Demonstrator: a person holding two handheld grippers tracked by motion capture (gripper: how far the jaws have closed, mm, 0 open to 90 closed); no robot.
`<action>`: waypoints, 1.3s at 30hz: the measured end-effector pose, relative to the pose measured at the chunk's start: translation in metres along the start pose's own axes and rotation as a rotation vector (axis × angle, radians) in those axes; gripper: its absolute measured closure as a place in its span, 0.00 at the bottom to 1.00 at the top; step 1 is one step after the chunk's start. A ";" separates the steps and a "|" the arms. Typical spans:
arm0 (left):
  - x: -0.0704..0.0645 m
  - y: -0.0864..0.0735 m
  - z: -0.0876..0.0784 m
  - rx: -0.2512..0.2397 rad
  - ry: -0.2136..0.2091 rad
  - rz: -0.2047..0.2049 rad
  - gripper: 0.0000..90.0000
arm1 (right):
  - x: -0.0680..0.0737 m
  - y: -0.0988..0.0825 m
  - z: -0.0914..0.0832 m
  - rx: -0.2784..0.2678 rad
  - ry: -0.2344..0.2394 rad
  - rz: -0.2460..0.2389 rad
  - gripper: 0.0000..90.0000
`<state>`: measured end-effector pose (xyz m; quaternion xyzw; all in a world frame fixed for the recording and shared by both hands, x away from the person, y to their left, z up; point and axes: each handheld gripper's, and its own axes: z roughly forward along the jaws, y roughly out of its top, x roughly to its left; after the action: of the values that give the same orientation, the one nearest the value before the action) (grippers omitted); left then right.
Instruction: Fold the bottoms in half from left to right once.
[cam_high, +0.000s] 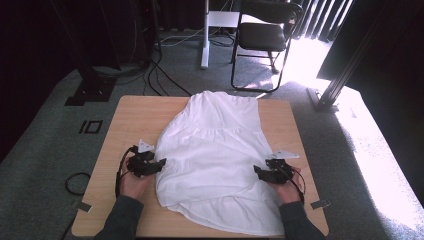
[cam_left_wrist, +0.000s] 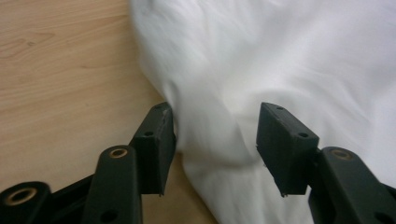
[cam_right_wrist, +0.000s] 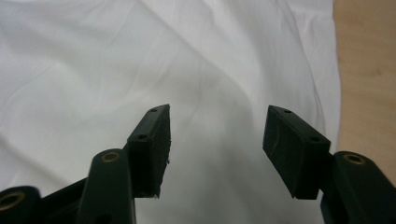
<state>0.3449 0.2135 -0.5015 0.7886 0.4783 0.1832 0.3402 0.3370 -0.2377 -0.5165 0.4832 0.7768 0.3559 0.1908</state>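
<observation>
A white dress lies spread flat on the wooden table, neck end away from the person. The left gripper sits at its left edge, the right gripper at its right edge — both gaping, fabric loose between unpressed pads.

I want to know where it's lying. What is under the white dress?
The white dress lies spread flat on a light wooden table, whose bare top shows around its edges. Whether anything else lies beneath the cloth cannot be seen, because it covers the middle.
</observation>
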 end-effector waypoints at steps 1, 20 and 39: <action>-0.007 -0.009 -0.008 -0.009 -0.055 0.017 0.51 | -0.004 -0.012 -0.011 0.014 0.003 0.007 0.45; -0.048 -0.050 -0.008 0.049 -0.202 0.128 0.97 | 0.002 -0.075 -0.070 0.117 0.068 -0.029 0.99; -0.019 -0.023 -0.019 -0.091 -0.115 0.044 0.47 | -0.027 -0.063 -0.077 -0.098 0.016 0.028 0.51</action>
<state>0.3098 0.2111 -0.5035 0.7919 0.4315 0.1665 0.3987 0.2616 -0.3076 -0.5120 0.4811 0.7532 0.3999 0.2032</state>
